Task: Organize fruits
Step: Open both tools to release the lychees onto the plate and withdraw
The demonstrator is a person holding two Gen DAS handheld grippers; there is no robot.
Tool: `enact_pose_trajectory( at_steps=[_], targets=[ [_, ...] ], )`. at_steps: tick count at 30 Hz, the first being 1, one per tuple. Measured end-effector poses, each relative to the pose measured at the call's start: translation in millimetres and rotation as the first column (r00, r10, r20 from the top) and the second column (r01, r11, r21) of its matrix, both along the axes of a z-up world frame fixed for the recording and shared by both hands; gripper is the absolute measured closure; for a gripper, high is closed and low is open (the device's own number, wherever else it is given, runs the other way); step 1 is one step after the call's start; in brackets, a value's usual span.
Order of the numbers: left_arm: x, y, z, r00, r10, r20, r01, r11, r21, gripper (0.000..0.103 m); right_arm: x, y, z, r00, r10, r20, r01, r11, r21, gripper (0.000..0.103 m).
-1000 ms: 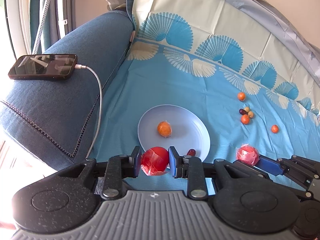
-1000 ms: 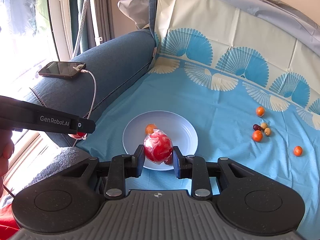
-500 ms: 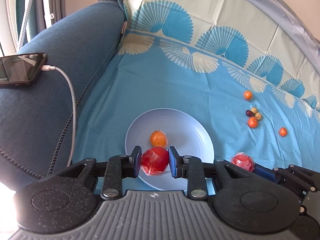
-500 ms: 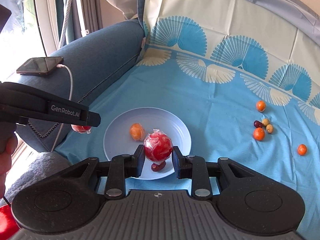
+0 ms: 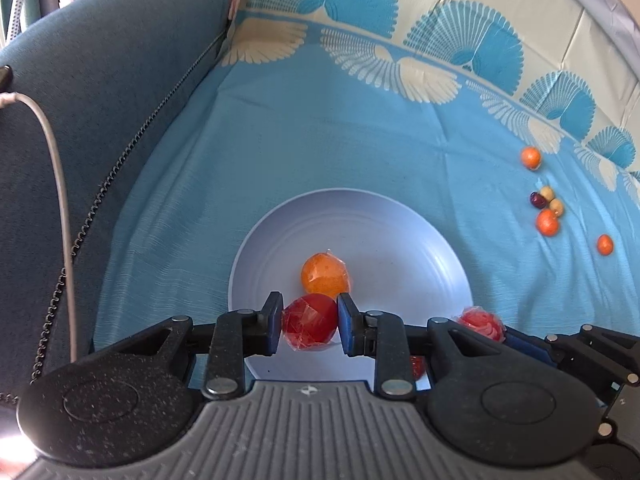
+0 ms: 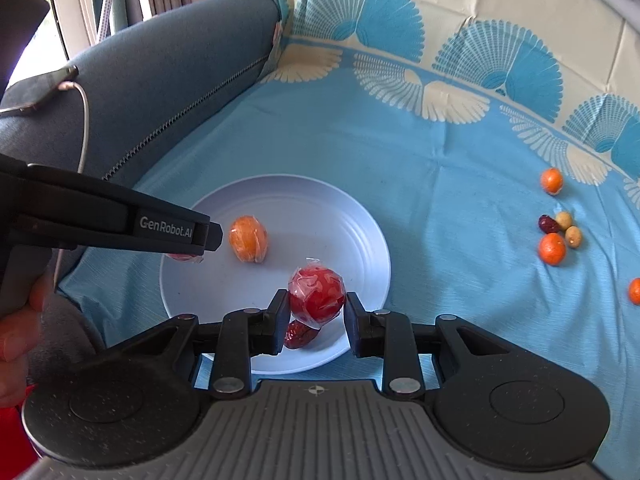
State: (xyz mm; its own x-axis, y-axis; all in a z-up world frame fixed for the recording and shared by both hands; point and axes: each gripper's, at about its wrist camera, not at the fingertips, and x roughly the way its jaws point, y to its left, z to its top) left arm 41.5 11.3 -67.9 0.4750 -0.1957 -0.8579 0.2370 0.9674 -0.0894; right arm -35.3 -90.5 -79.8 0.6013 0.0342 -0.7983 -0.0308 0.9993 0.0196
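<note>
A pale blue plate [image 5: 420, 240] [image 6: 352, 224] lies on the blue patterned cloth. A wrapped orange fruit [image 5: 325, 274] [image 6: 248, 239] and a dark red date [image 6: 300, 334] lie in it. My left gripper [image 5: 310, 322] is shut on a wrapped red fruit [image 5: 309, 322] over the plate's near rim. My right gripper [image 6: 316, 318] holds a second wrapped red fruit [image 6: 317, 295] over the plate; its right finger stands slightly off the fruit. That fruit also shows in the left wrist view [image 5: 480, 322].
Several small orange, brown and dark fruits [image 6: 554, 246] [image 5: 546, 222] lie loose on the cloth at right. A dark blue sofa arm [image 6: 160, 80] rises at left with a phone [image 6: 36, 94] and a white cable [image 5: 60, 184] on it.
Both grippers moved forward and down over the plate with their red fruits. The right gripper's jaws widened a little around its fruit.
</note>
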Motion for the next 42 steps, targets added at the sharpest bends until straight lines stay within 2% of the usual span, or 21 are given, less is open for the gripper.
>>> enact_pose_trajectory(
  at_steps=[7, 9, 10, 11, 12, 13, 15, 18, 21, 25, 33, 42],
  targets=[
    [15.5, -6.3, -17.4, 1.000, -0.015, -0.006, 0.015, 1.000, 0.025, 0.070, 16.5, -1.8, -13.9, 1.000, 0.014, -0.020, -0.014, 1.000, -0.001, 0.072],
    [17.3, -6.3, -15.4, 1.000, -0.019, 0.010, 0.018, 1.000, 0.022, 0.050, 21.8, -1.6, -15.5, 1.000, 0.017, -0.019, -0.017, 1.000, -0.002, 0.071],
    [17.5, -5.6, -12.7, 1.000, -0.014, 0.022, 0.014, 1.000, 0.019, 0.021, 23.2, -1.3, -15.3, 1.000, 0.016, -0.020, -0.016, 1.000, -0.001, 0.071],
    [16.1, -4.4, -7.6, 0.999, -0.001, 0.045, 0.000, 1.000, 0.016, 0.001, 25.3, -1.3, -14.5, 1.000, 0.015, -0.024, -0.015, 1.000, 0.002, 0.066],
    [13.0, -2.3, -1.4, 0.997, 0.016, 0.080, -0.017, 1.000, 0.010, 0.001, 26.4, -1.7, -12.4, 1.000, 0.013, -0.024, -0.012, 1.000, 0.007, 0.054],
    [9.2, -0.6, 6.0, 0.994, 0.019, 0.109, -0.019, 1.000, 0.002, 0.000, 26.3, -3.2, -8.1, 1.000, 0.006, -0.013, -0.006, 1.000, 0.012, 0.048],
    [4.0, 0.4, 16.9, 0.994, -0.012, 0.105, 0.012, 1.000, 0.000, 0.000, 22.0, -3.4, 0.8, 1.000, -0.003, 0.009, 0.003, 1.000, -0.002, 0.028],
    [-12.5, 8.7, 32.1, 0.997, -0.016, 0.075, 0.016, 1.000, -0.004, 0.000, 6.3, -4.0, 15.3, 1.000, -0.004, 0.011, 0.004, 1.000, -0.029, 0.017],
    [-41.0, 20.4, 50.9, 0.998, -0.029, 0.064, 0.030, 0.999, -0.024, 0.000, -23.3, -2.5, 29.6, 1.000, 0.006, -0.014, -0.007, 1.000, -0.020, 0.012],
    [-82.5, 34.5, 72.2, 0.997, -0.028, 0.068, 0.028, 1.000, -0.006, 0.000, -67.5, 6.0, 50.2, 0.999, 0.035, -0.018, -0.035, 0.999, -0.021, 0.009],
    [-135.7, 59.8, 105.2, 0.994, 0.021, 0.111, -0.022, 1.000, 0.009, 0.000, -125.9, 24.4, 98.4, 0.996, 0.003, 0.091, -0.001, 1.000, -0.021, 0.006],
    [-172.5, 68.8, 129.2, 0.984, 0.045, 0.171, -0.046, 0.999, 0.000, 0.000, -169.6, 33.8, 123.0, 0.984, 0.012, 0.180, -0.004, 0.999, -0.044, 0.006]
  ],
)
